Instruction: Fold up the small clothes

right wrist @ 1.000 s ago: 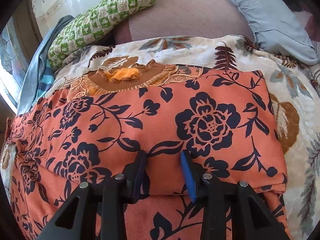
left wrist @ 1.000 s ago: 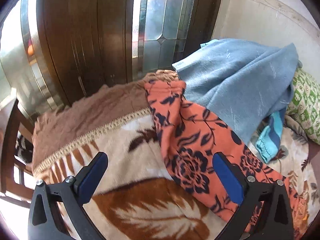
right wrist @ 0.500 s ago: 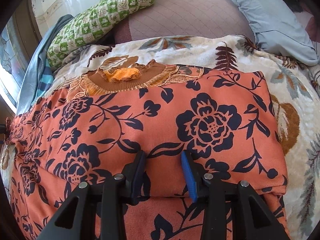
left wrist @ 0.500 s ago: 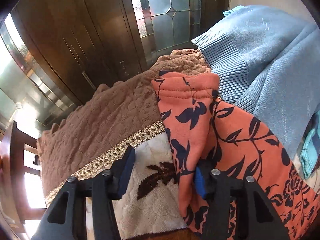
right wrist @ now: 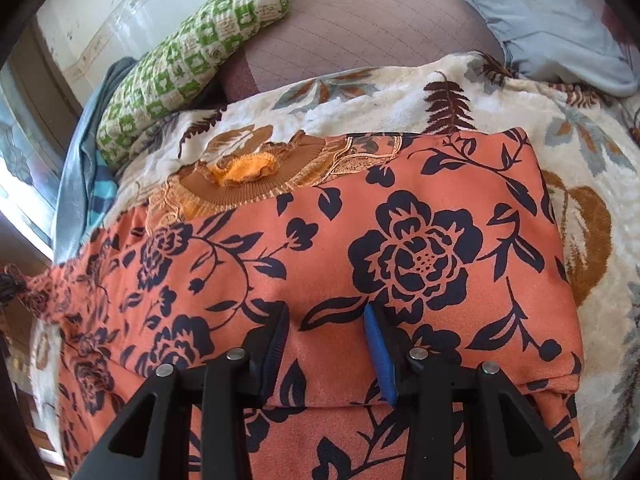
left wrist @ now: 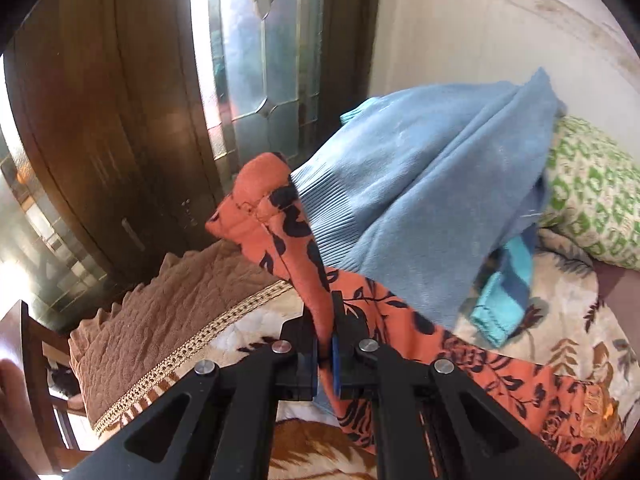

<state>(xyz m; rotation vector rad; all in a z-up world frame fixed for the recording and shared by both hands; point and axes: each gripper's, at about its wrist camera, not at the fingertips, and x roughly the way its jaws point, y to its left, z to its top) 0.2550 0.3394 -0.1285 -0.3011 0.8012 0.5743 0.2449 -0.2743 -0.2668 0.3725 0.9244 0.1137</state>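
Left tongs point(left wrist: 325, 344), clenched on the sleeve point(left wrist: 280, 236), hold it raised at the far left end of the garment point(right wrist: 400, 248) lying crosswise on the bed point(right wrist: 580, 184); right tongs point(right wrist: 325, 344), half-spread, press its folded middle.

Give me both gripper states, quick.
Left gripper: shut on the orange floral garment's sleeve.
Right gripper: part open, pressing down on the garment.

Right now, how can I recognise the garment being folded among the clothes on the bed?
On the leaf-patterned blanket, look in front of the green checked pillow. The orange garment lies spread there, and the left gripper is shut on its cuff. Only it has dark flowers; the blue sweater is plain.
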